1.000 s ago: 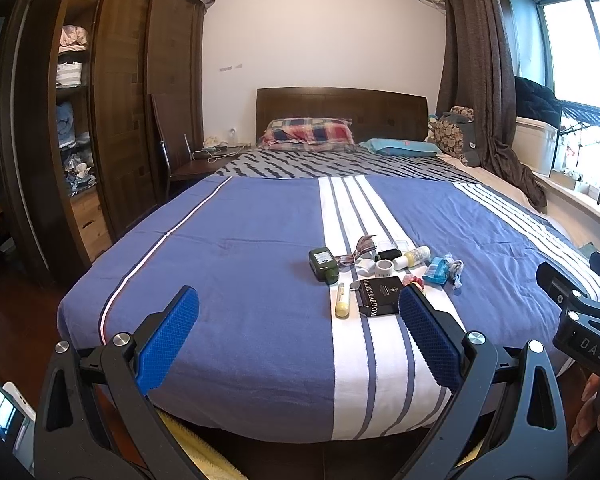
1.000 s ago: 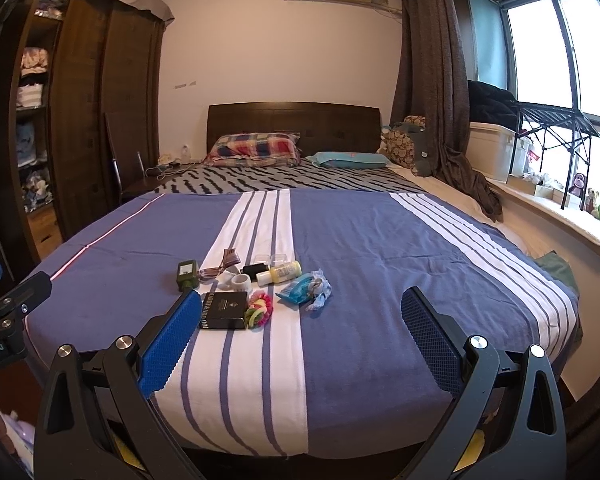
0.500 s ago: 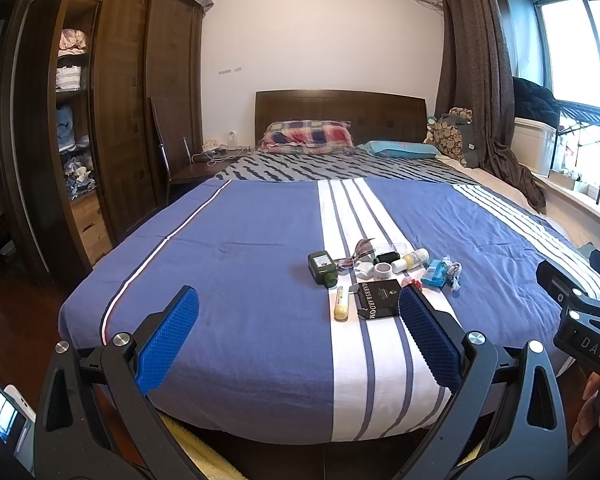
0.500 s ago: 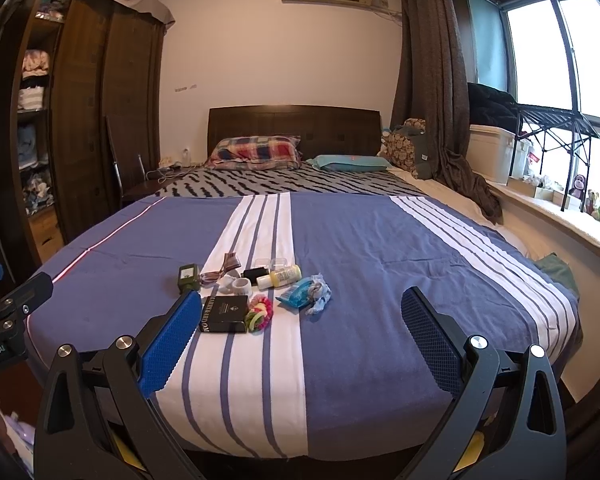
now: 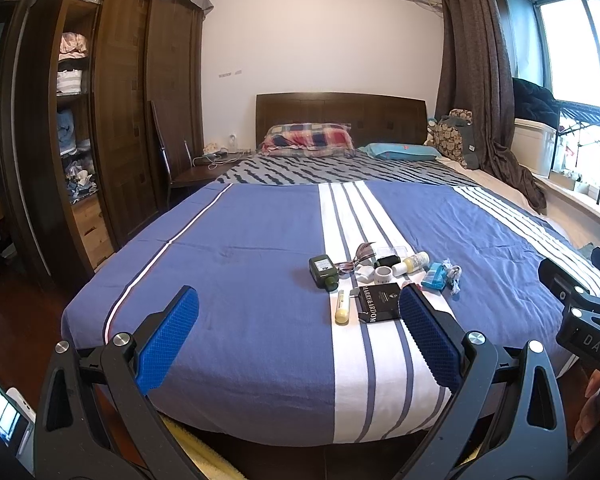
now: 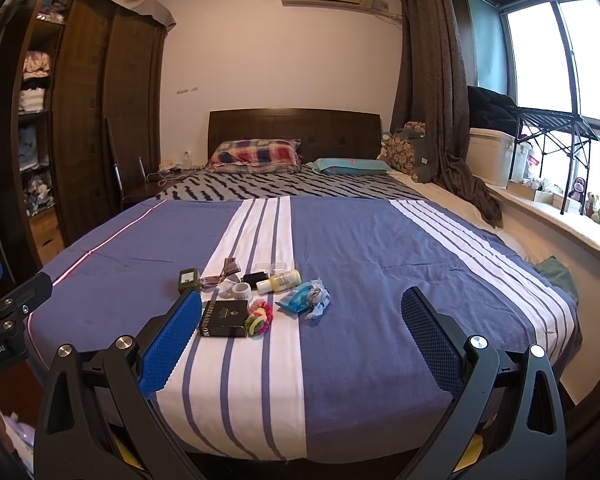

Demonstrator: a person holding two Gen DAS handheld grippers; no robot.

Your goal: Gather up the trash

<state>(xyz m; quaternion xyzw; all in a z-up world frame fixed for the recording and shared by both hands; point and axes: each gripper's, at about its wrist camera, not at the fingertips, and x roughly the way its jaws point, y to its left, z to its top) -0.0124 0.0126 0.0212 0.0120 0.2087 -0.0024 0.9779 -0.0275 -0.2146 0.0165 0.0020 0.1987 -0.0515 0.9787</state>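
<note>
A cluster of small items lies on the blue striped bed [image 5: 240,280]: a black box [image 5: 380,303] [image 6: 223,318], a green bottle [image 5: 322,270] [image 6: 189,279], a yellow tube [image 5: 342,306], a yellow-white bottle [image 5: 412,262] [image 6: 280,281], a crumpled blue wrapper [image 5: 440,275] [image 6: 305,298], a tape roll [image 5: 383,275] and colourful hair ties [image 6: 259,316]. My left gripper [image 5: 296,322] is open and empty at the foot of the bed, short of the items. My right gripper [image 6: 302,320] is open and empty, likewise short of them.
A dark wardrobe [image 5: 100,120] with open shelves stands at left, a chair [image 5: 180,168] beside the bed. Pillows [image 5: 308,144] lie at the headboard. A windowsill with a rack and a white bin [image 6: 496,156] runs along the right. A curtain [image 6: 440,100] hangs there.
Both views have tilted up slightly, so the bed and items sit a little lower in frame. Both grippers stay open.
</note>
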